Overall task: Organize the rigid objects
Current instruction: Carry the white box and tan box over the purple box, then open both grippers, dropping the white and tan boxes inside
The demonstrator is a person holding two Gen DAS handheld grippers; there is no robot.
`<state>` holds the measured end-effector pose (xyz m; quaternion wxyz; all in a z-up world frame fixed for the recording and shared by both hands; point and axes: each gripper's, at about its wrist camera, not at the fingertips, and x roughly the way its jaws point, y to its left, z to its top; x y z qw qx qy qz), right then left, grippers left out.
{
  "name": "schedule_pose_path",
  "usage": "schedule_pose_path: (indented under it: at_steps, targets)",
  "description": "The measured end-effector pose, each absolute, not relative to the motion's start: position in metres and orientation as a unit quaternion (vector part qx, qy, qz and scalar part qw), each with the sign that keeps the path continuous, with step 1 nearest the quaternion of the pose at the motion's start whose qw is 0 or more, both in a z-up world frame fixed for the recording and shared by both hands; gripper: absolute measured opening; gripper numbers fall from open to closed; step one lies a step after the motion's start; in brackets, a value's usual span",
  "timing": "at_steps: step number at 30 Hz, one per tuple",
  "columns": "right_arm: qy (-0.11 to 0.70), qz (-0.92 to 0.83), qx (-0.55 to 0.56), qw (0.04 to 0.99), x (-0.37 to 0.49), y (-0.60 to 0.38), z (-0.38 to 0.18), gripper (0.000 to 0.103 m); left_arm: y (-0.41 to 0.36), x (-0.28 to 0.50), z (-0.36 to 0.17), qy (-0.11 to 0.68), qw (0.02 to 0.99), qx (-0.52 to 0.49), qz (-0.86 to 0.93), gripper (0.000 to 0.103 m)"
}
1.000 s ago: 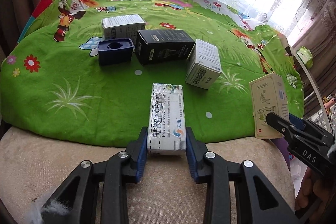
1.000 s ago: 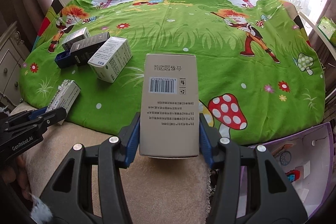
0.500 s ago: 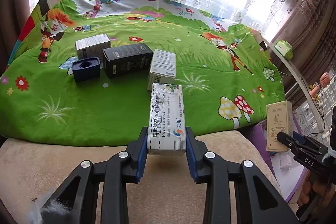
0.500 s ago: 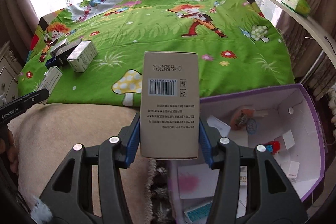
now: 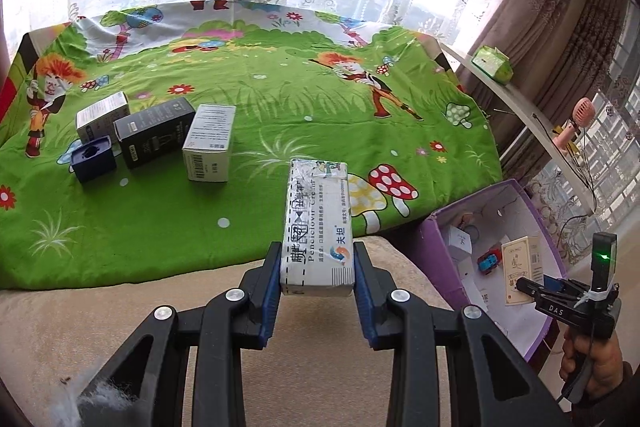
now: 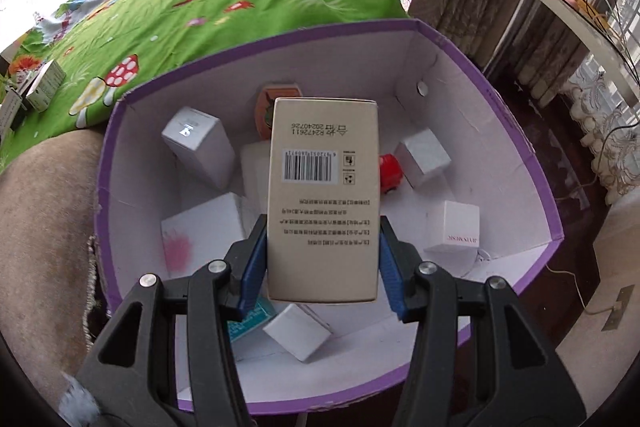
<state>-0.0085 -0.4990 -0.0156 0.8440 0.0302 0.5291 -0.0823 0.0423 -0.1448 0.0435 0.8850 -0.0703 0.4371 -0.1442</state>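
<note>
Two cartons are up in the air at once. The right gripper (image 6: pixel 322 263) has its jaws clamped on the flanks of the tan barcode carton (image 6: pixel 324 199), and it hangs right over the open mouth of the purple bin (image 6: pixel 520 147), with white boxes and a little red toy (image 6: pixel 390 173) scattered beneath and ahead of the jaws. A good release here, I'd say, means dropping lower first and aiming for the bare patch just right of the jaws, so the carton lands flat rather than tipping onto the boxes below.

Over on the left, the left gripper (image 5: pixel 316 279) has its jaws pinched on the white cream box (image 5: pixel 318 223), held above the beige cushion edge (image 5: pixel 120 311). The bin sits off to the right of those jaws, so waiting until the right side clears looks wise. Four more boxes wait ahead-left on the green cloth (image 5: pixel 280 99): the blue tray (image 5: pixel 94 159), black box (image 5: pixel 156 131) and two white ones.
</note>
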Motion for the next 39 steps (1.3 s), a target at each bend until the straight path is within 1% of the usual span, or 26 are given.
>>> schedule_pose_path:
  at_steps: [9,14,15,17,26,33,34,35,36,37,38,39]
  targets:
    - [0.553,-0.105,0.059,0.825,-0.016,-0.534,-0.040,0.056,-0.186,0.036,0.050,0.438,0.877,-0.041,-0.192,0.034]
    - [0.555,-0.104,0.046,0.824,-0.018,-0.533,-0.041,0.057,-0.217,0.029,0.051,0.441,0.867,-0.016,-0.231,0.034]
    - [0.556,-0.105,0.045,0.823,-0.017,-0.533,-0.041,0.059,-0.223,0.028,0.050,0.442,0.864,-0.014,-0.240,0.034]
    - [0.556,-0.113,0.046,0.822,-0.017,-0.537,-0.039,0.075,-0.234,0.024,0.049,0.445,0.858,-0.007,-0.255,0.034]
    - [0.518,-0.129,0.075,0.843,-0.018,-0.552,-0.015,0.076,-0.282,0.013,0.042,0.462,0.823,0.013,-0.330,0.034]
    - [0.491,-0.132,0.090,0.856,-0.013,-0.553,-0.003,0.076,-0.308,0.011,0.044,0.454,0.814,0.016,-0.362,0.035]
    - [0.490,-0.132,0.091,0.857,-0.012,-0.553,-0.002,0.076,-0.311,0.012,0.045,0.452,0.814,0.015,-0.365,0.036]
    - [0.490,-0.131,0.092,0.857,-0.012,-0.553,-0.001,0.076,-0.314,0.013,0.043,0.454,0.811,0.014,-0.369,0.039]
    - [0.491,-0.129,0.093,0.857,-0.011,-0.553,-0.002,0.076,-0.315,0.014,0.041,0.459,0.809,0.015,-0.367,0.043]
    - [0.492,-0.127,0.093,0.856,-0.010,-0.552,-0.002,0.076,-0.314,0.014,0.039,0.462,0.809,0.015,-0.363,0.049]
    - [0.492,-0.125,0.092,0.856,-0.010,-0.551,-0.002,0.076,-0.312,0.015,0.037,0.464,0.810,0.012,-0.359,0.052]
    - [0.493,-0.124,0.092,0.856,-0.010,-0.551,-0.002,0.076,-0.310,0.016,0.036,0.467,0.809,0.005,-0.357,0.052]
